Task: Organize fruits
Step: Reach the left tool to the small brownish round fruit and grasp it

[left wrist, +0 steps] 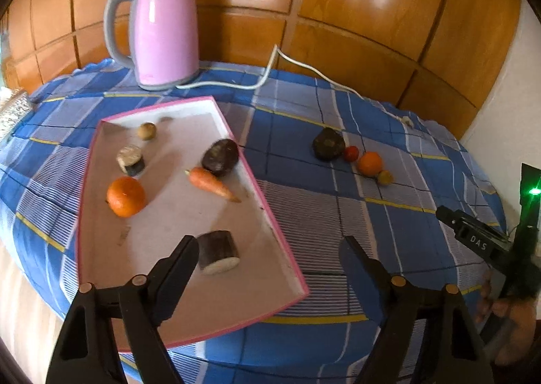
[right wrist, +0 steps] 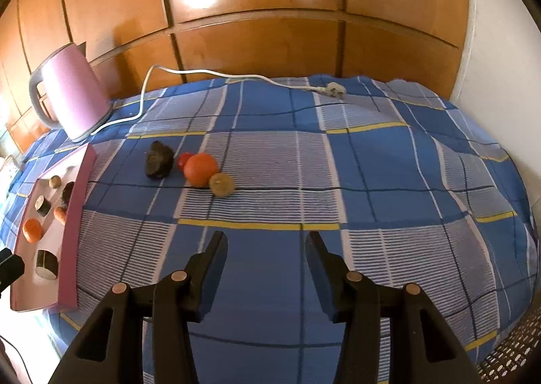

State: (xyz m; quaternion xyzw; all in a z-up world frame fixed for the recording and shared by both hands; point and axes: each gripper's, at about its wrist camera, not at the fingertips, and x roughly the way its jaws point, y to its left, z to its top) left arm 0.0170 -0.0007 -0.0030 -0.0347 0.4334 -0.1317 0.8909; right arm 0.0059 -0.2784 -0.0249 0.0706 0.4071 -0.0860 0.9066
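Note:
A white tray with a pink rim (left wrist: pixel 236 134) lies on the left of the checked cloth. It holds an orange (left wrist: pixel 125 196), a carrot (left wrist: pixel 213 184), a dark round fruit (left wrist: pixel 221 157), a small brown fruit (left wrist: pixel 147 131) and two dark cut cylinders (left wrist: pixel 218 252). My left gripper (left wrist: pixel 268 242) hangs open over the tray's near right rim, with nothing between its fingers. Out on the cloth a dark lumpy fruit (right wrist: pixel 159 160), a small red fruit (right wrist: pixel 183 159), an orange (right wrist: pixel 201 169) and a greenish-brown fruit (right wrist: pixel 221 184) sit together. My right gripper (right wrist: pixel 266 235) stands open and empty, short of that cluster.
A pink kettle (left wrist: pixel 165 32) stands at the back left, its white cord (right wrist: pixel 203 72) running across the cloth to a plug (right wrist: pixel 334 90). Wooden panels rise behind the table. A hand (left wrist: pixel 507 313) shows at the lower right of the left wrist view.

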